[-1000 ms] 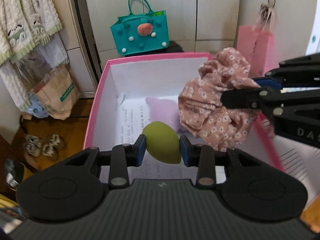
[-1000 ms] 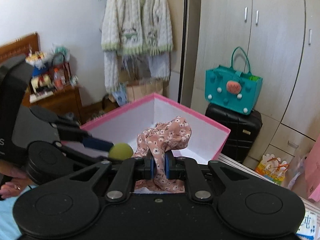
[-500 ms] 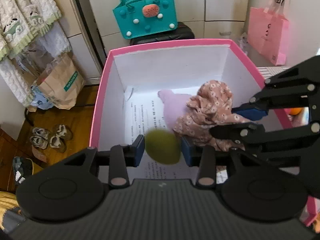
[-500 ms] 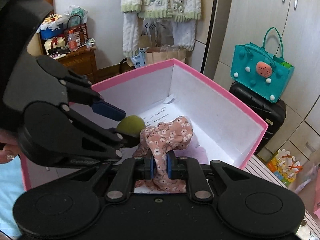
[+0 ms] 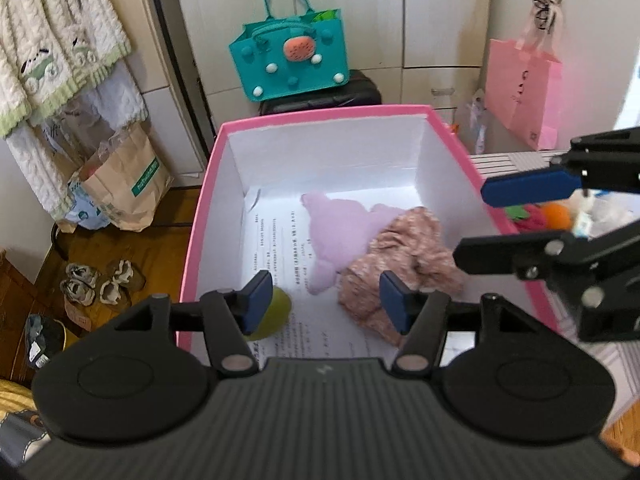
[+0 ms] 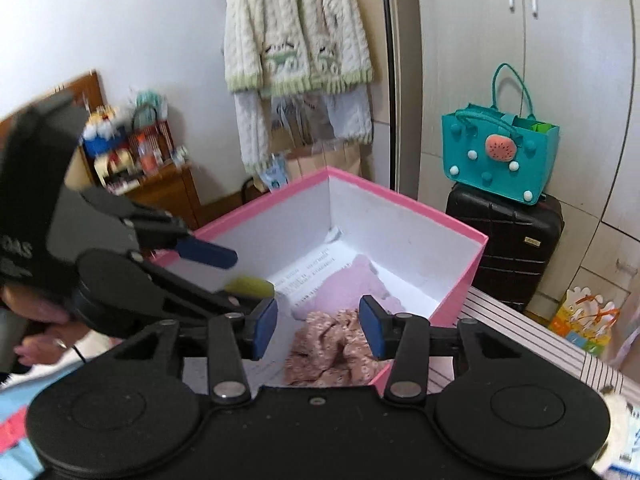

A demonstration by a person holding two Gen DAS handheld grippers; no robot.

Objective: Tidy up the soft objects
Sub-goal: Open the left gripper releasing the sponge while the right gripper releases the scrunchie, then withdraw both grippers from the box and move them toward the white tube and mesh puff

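Over the box, left side: left hand-held gripper (image 5: 326,300) hovered above the pink box (image 5: 320,114), its jaws opening, nothing pressed between the pads.
Green sponge: egg-shaped green sponge (image 5: 272,314) lay on the printed paper (image 5: 276,236) lining the box floor, just beside and below the left pad, free of it; its long axis could not be told, half hidden by that pad.
Middle of the box: lilac plush (image 5: 340,232) lay flat on the floor, touching the floral cloth (image 5: 404,256), which sat crumpled against the right wall.
Over the box, right side: right hand-held gripper (image 6: 318,326) was above the near corner, jaws opening too, the cloth lying loose below the gap, neither pad on it.
Step in hand, by my reading: both drops looked done, and both tools were empty.
Key relation: more soft things, an orange ball (image 5: 556,216) among them, showed outside the box to the right, on the striped bench (image 5: 504,162); that put them on the right hand-held gripper's side, so the right hand looked nearer for the next pick.
Risk: swinging right low could clip the pink rim.
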